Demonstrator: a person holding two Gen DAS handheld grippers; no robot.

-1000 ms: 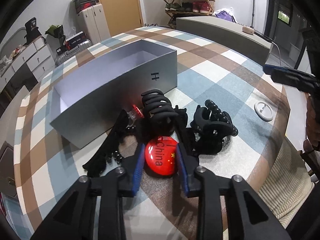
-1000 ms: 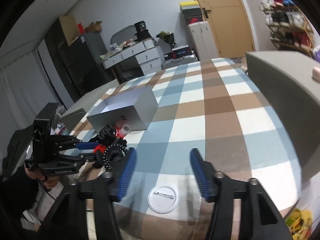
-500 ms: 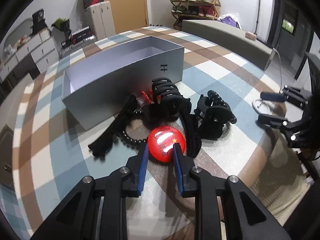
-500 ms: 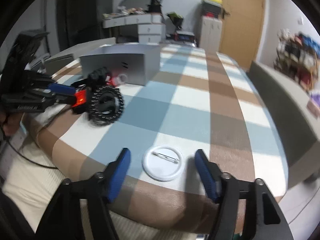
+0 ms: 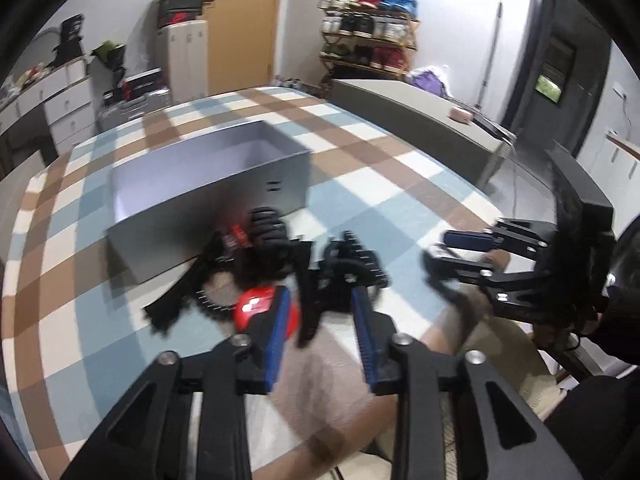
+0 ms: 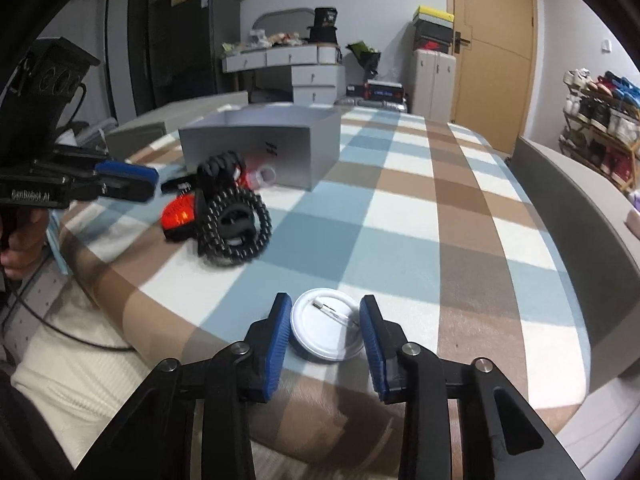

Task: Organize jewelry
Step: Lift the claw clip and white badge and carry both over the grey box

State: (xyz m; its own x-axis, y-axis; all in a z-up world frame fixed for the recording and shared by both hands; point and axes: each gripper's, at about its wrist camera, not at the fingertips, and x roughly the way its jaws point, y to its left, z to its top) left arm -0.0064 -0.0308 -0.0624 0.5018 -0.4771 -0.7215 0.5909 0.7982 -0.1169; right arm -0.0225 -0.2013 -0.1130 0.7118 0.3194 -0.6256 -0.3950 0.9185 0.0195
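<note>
Both grippers (image 5: pixel 320 328) (image 6: pixel 324 334) low — jaws apart

The table (image 6: pixel 420 216) was covered with a blue, brown and white checked cloth. On it lay an open grey box (image 6: pixel 280 148), a pile of black hair clips (image 6: pixel 234 216) just beside the box, a red badge (image 6: pixel 178 214) against the pile, and a white badge (image 6: pixel 326 330) well apart near the edge.

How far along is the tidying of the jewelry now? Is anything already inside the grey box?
Done: nothing that shows; the visible inside of the grey box holds no item. In hand: the right gripper is open around the white badge, not clamped; the left gripper is open and holds nothing, beside the red badge. Left: both badges and the black hair clips lie on the table.
</note>
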